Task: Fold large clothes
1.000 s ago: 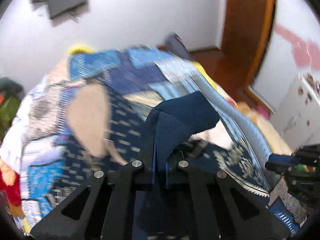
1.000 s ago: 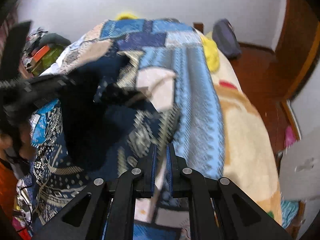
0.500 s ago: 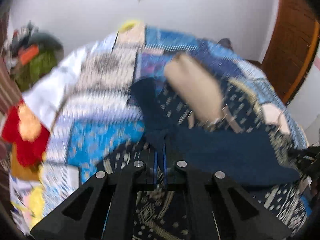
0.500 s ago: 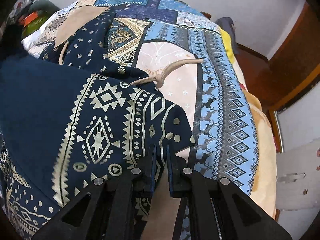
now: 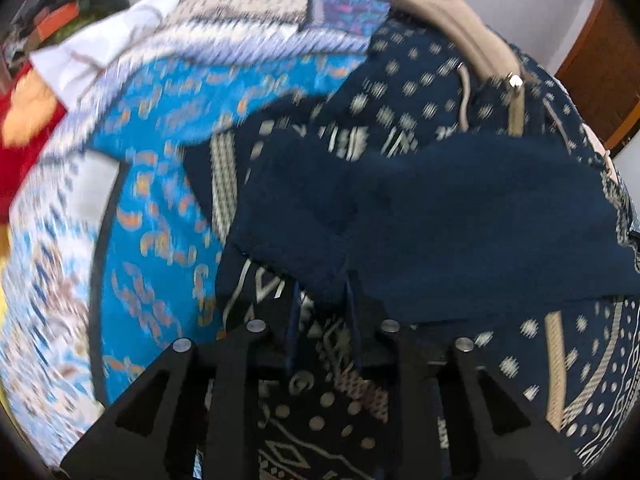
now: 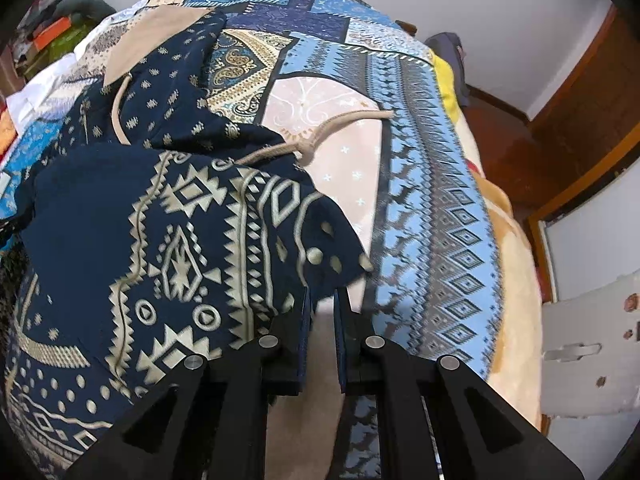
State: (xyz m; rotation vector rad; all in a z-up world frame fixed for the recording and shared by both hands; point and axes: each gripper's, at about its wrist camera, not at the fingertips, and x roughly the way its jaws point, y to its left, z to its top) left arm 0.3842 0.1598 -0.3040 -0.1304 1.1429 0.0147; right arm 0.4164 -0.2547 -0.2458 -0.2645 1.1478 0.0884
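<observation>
Left wrist view: the left hand-held gripper (image 5: pixel 320 300) had its jaws just opening, parted a little, with the plain navy fold of the navy patterned hoodie (image 5: pixel 460 216) lying over the fingertips. Pads didn't look pressed on the cloth, so I'd call it released (blur makes the contact hard to read). The right hand-held gripper (image 6: pixel 322 308) was fully closed at the hoodie's hem corner (image 6: pixel 344 264); cloth reaches down to the tips, but I couldn't see any pinched between the pads.

The hoodie (image 6: pixel 180 240) lay on the bed's patchwork quilt (image 6: pixel 432 208), hood with tan lining (image 6: pixel 152 36) toward the far end, one panel folded back to show its plain inner side.

Risks, as I judged them:
- The fold could snag on the left fingertips as they withdraw and drag open again.
- The right corner was barely at the jaws; any pull could slip off it and skew the hem.
- The loose drawstring (image 6: pixel 332 128) trailing over the quilt could get trapped in the next fold and bunch it.
- The quilt looked soft and uneven, so creases may not hold.

Writing: none readable. No brand or label showed on the hoodie, and a faint mark on the left hand-held gripper's body was too blurred to make out.
</observation>
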